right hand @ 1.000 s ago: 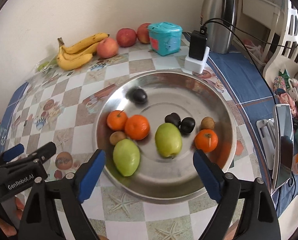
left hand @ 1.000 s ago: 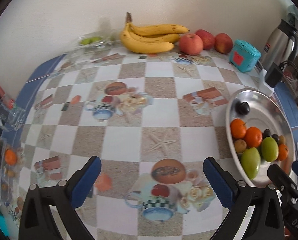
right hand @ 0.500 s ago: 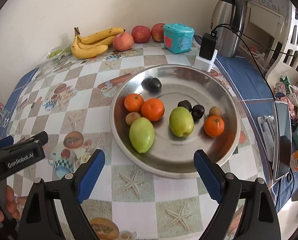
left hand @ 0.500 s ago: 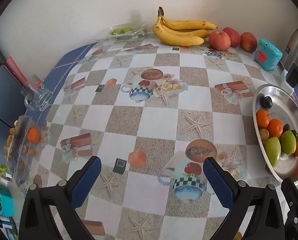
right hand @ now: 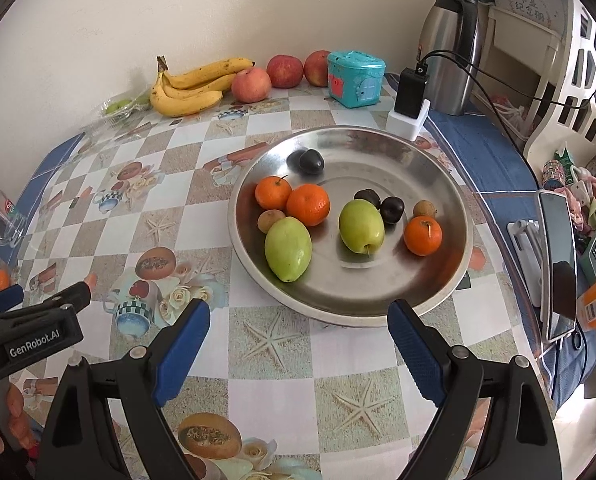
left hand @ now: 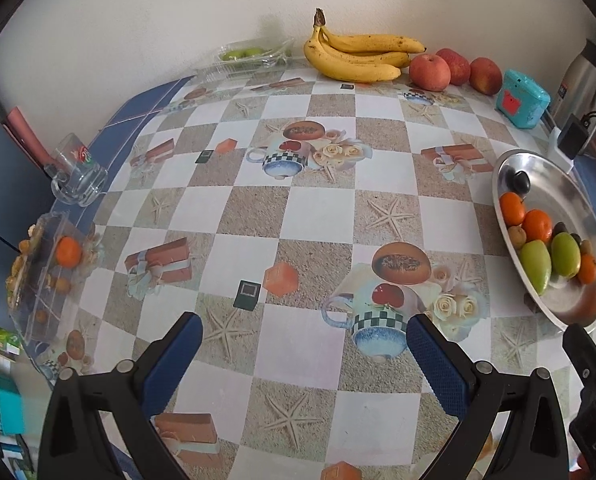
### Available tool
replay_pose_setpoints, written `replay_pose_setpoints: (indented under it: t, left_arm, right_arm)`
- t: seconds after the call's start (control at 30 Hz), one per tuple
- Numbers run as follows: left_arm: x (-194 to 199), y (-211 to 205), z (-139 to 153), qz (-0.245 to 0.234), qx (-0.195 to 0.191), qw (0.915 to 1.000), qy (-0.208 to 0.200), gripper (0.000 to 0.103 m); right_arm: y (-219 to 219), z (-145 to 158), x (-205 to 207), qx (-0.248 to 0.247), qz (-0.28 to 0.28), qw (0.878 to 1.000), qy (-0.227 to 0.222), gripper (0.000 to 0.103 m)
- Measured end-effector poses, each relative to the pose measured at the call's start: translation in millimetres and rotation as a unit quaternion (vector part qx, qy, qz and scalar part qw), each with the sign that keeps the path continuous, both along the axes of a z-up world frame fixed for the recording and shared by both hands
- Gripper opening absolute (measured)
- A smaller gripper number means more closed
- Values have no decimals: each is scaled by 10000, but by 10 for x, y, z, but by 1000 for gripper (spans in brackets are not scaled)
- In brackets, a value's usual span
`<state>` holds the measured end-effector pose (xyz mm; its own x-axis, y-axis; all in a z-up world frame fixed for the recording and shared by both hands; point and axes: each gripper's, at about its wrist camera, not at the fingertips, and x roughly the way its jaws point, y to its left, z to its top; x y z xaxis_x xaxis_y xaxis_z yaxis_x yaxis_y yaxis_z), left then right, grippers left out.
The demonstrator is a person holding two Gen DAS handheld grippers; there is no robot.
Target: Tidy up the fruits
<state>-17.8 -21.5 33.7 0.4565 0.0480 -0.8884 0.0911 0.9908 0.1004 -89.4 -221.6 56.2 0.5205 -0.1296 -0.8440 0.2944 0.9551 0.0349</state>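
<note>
Left tongs (left hand: 304, 354) spread wide, nothing between the pads, hovering over bare patterned tabletop (left hand: 322, 216). Right tongs (right hand: 298, 338) also spread and empty, hanging just short of the near rim of the steel tray (right hand: 454, 276).

Tray holds the sorted fruit: two green pears (right hand: 288, 248), three mandarins (right hand: 308, 204), dark plums (right hand: 391, 209), two small brown fruits (right hand: 271, 219). Loose fruit sits well apart at the wall: banana bunch (left hand: 358, 60) with three apples (left hand: 430, 72) just beside it. One more mandarin in a clear plastic box (left hand: 42, 268) at the left edge, green fruit in a clear pack (left hand: 246, 54) near the wall.

Step in hand looks like picking the next target, probably bananas or apples for the left side. To do it well: come at an apple from above with pads across its widest part, squeeze gently so it doesn't squirt out. Bananas: pinch near the stem where the bunch joins, else it swings. Keep the right tongs clear of the tray rim; a nudge could roll the round fruit. Set new pieces in the open far half of the tray.
</note>
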Motion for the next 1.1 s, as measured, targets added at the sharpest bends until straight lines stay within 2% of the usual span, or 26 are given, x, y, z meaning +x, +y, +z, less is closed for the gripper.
replay_pose_setpoints:
  t: [0.37, 0.8, 1.1]
  left_arm:
    - [39, -33, -64, -40, 64, 9999, 73, 103]
    - [99, -60, -213, -94, 284, 9991, 284, 103]
    - [112, -50, -231, -126, 276, 9991, 287, 103]
  right_arm:
    - [25, 6, 27, -112, 38, 9999, -80, 91]
    - [-37, -160, 113, -52, -13, 9999, 89, 91]
    - [-33, -175, 138, -111, 16, 9999, 116, 91]
